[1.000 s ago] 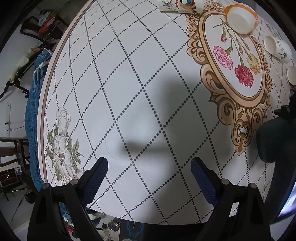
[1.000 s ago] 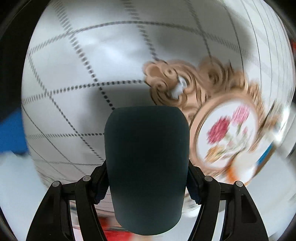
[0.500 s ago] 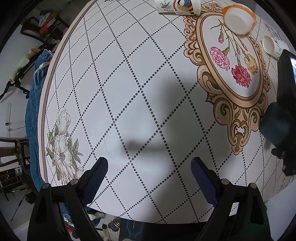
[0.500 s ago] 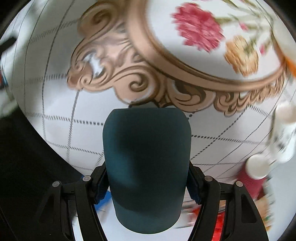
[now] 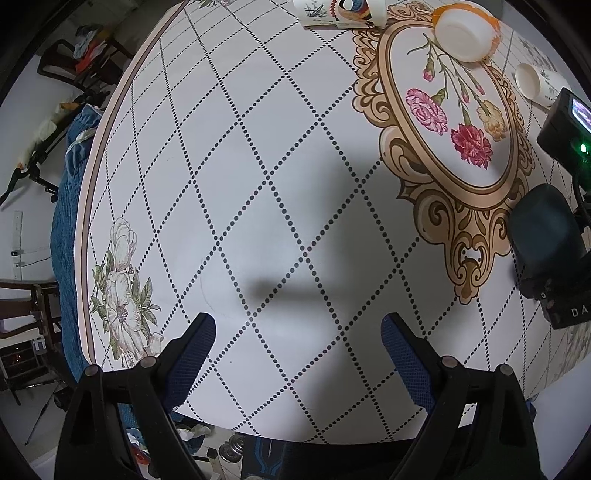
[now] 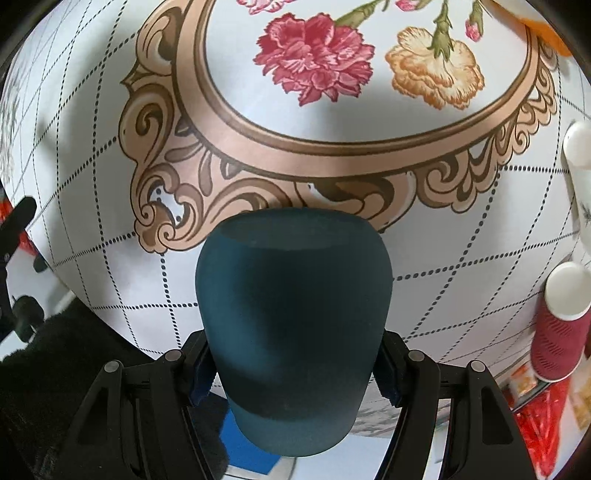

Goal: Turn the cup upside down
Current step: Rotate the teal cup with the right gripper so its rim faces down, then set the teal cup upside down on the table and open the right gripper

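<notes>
A dark teal cup [image 6: 291,325] fills the lower middle of the right wrist view, clamped between my right gripper's [image 6: 293,369] blue pads. It hangs over the gold scroll border of the flowered tablecloth. I cannot tell which end of the cup faces the table. The cup also shows at the right edge of the left wrist view [image 5: 543,229], held in the black right gripper body. My left gripper [image 5: 297,343] is open and empty, low over the dotted diamond pattern near the table's front edge.
The round table [image 5: 258,155] carries a white and orange bowl [image 5: 465,33], a white paper cup on its side [image 5: 535,83] and printed cups at the far edge [image 5: 338,13]. A red ribbed cup [image 6: 561,325] stands at right. Chairs stand off the table's left.
My right gripper has swung round with the cup and steadied over the gold scroll border. In the left wrist view the cup moved up along the right edge. The left gripper has stayed still.
</notes>
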Motion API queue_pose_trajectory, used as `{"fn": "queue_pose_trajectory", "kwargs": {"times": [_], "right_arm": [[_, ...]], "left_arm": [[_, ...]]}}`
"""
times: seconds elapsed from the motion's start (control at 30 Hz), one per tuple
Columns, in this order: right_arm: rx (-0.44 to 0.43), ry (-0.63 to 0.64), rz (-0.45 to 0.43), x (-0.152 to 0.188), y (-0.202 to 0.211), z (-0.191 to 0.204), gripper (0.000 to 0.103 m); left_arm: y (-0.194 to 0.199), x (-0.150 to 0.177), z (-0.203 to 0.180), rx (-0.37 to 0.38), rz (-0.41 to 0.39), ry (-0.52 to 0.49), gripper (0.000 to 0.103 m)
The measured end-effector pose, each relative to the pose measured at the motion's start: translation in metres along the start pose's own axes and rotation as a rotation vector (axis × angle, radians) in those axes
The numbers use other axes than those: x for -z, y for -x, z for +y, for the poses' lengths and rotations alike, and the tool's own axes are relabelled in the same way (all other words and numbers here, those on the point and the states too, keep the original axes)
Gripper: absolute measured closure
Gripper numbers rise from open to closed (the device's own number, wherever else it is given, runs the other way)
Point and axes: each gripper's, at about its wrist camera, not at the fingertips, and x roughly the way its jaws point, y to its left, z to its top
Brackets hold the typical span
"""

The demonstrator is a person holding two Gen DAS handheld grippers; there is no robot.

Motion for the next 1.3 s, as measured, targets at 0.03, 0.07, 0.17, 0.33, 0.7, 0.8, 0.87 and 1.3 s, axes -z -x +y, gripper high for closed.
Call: {"fn": "queue_pose_trajectory", "kwargs": {"times": [0.03,0.07,0.17,0.33,0.7,0.8,0.87,1.3], "right_arm": [[-0.007,-0.010,-0.006,0.002,-0.007,-0.020,0.031],[-0.019,-0.018,-0.007,0.002,-0.007,-0.024,0.031],[-0.027,-0.046,-0.017,0.002,-0.002,-0.051,0.024],[0.016,-0.033,-0.054,-0.025,0.020,-0.060,0.015],[0.050,-0.049,-0.182,-0.024,0.043,-0.033,0.032],[0.048,-0.075,-0.295,-0.015,0.065,-0.035,0.032],[0.032,-0.108,-0.378,-0.010,0.080,-0.039,0.032],[0.038,-0.403,-1.037,0.073,0.114,-0.025,0.032]], "left_arm": [[0.000,0.000,-0.001,-0.001,0.000,-0.001,0.011],[0.000,0.001,-0.001,-0.001,0.000,-0.001,0.011],[0.001,0.002,0.000,-0.002,0.001,-0.004,0.011],[0.004,0.001,-0.003,-0.004,0.000,-0.012,0.011],[0.008,-0.003,-0.002,-0.002,0.002,0.001,0.011],[0.007,-0.007,0.005,0.006,0.009,0.023,0.011],[0.006,-0.009,0.008,0.013,0.014,0.034,0.011],[0.004,-0.030,0.023,0.011,0.021,0.052,0.011]]}}
